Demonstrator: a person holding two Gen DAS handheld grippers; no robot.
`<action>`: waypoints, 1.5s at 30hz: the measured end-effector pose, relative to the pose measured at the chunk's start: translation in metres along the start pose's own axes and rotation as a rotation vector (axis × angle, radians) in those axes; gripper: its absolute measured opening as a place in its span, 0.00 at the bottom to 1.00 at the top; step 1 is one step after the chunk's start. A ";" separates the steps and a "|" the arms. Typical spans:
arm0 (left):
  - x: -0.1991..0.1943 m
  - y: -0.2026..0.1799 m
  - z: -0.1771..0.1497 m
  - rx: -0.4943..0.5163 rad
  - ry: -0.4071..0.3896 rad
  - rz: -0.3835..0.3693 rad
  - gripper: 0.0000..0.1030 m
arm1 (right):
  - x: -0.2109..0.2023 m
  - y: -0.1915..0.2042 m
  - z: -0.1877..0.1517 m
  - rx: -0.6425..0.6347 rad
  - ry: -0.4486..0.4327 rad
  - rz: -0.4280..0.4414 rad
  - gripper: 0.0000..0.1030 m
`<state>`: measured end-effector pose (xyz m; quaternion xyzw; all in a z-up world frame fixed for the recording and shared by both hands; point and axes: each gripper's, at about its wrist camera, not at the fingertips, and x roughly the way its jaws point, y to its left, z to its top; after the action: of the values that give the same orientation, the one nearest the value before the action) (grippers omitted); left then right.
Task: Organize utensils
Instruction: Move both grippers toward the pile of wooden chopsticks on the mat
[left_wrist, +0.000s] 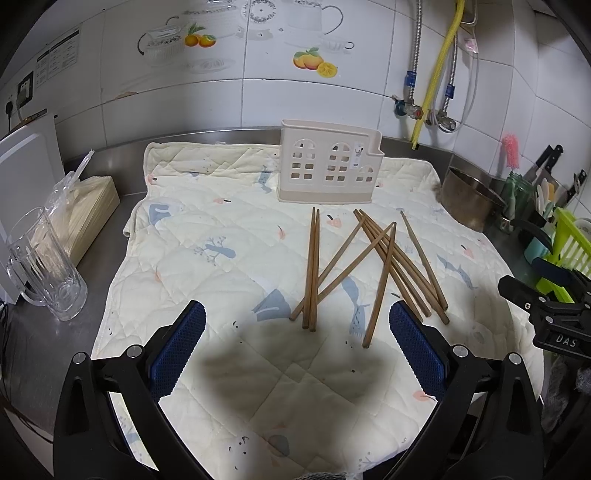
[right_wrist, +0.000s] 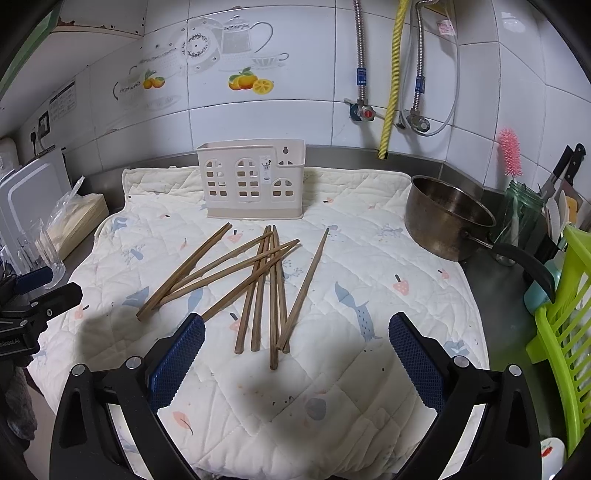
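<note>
While both grippers hover, left gripper (left_wrist: 297, 321) fingers released | right gripper (right_wrist: 296, 332) fingers released | brown wooden chopsticks (right_wrist: 258, 280) scattered before beige plastic holder (right_wrist: 253, 179)

Brown wooden chopsticks (right_wrist: 258, 280) lie loosely crisscrossed on the quilted mat. A beige cut-out holder (right_wrist: 251, 181) stands upright just behind them.

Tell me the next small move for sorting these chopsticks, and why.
Probably lower the right hand-held gripper onto the lone chopstick at the pile's right edge. Both grippers are open and empty, the holder stands empty-looking behind, and that stick lies mostly clear of the crossed ones.
</note>
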<state>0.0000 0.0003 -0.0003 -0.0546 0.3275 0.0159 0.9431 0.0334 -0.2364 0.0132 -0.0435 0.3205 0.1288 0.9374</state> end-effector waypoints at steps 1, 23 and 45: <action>0.000 0.000 0.000 -0.001 0.000 0.001 0.95 | 0.000 -0.001 0.000 0.001 0.000 0.001 0.94; -0.006 0.001 0.008 0.002 -0.022 0.014 0.95 | 0.001 0.000 0.000 -0.003 -0.003 0.003 0.94; -0.004 0.008 0.013 -0.021 -0.026 0.018 0.95 | 0.005 0.001 0.004 0.008 -0.007 0.013 0.94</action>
<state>0.0043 0.0100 0.0121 -0.0615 0.3155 0.0284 0.9465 0.0393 -0.2337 0.0128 -0.0371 0.3182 0.1337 0.9378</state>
